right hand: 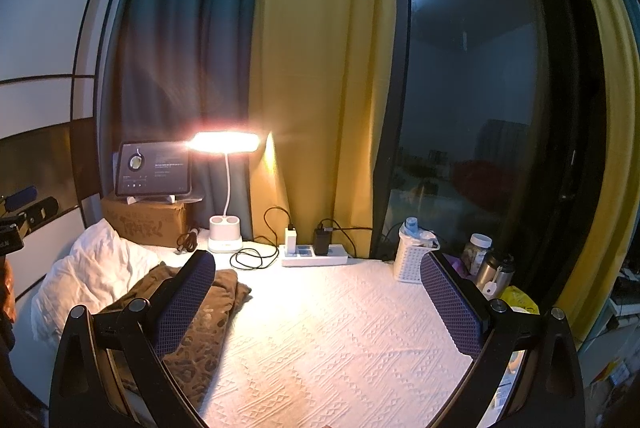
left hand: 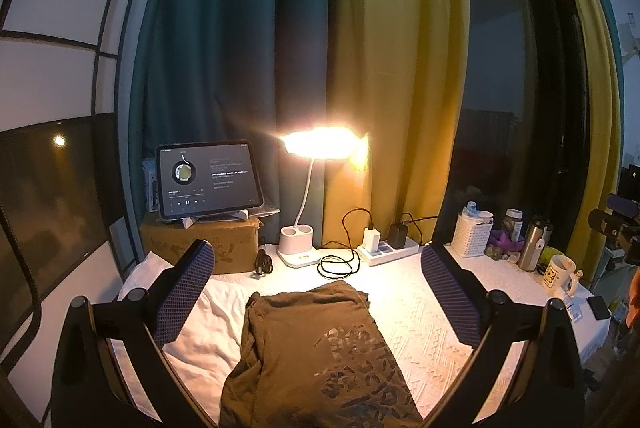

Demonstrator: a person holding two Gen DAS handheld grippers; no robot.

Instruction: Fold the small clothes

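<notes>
Left wrist view: brown garment (left hand: 316, 356) flat between left gripper (left hand: 318, 292) jaws, spread wide; right gripper (right hand: 318, 296) jaws likewise, empty.

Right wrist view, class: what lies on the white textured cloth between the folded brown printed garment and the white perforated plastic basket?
Nothing: the white textured cloth is bare between the brown printed garment and the white perforated basket, in the right wrist view.

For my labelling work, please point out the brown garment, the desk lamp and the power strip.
brown garment (left hand: 320, 340), left wrist view, printed front.
desk lamp (left hand: 299, 242), left wrist view, white base.
power strip (right hand: 314, 257), right wrist view, white body.
</notes>
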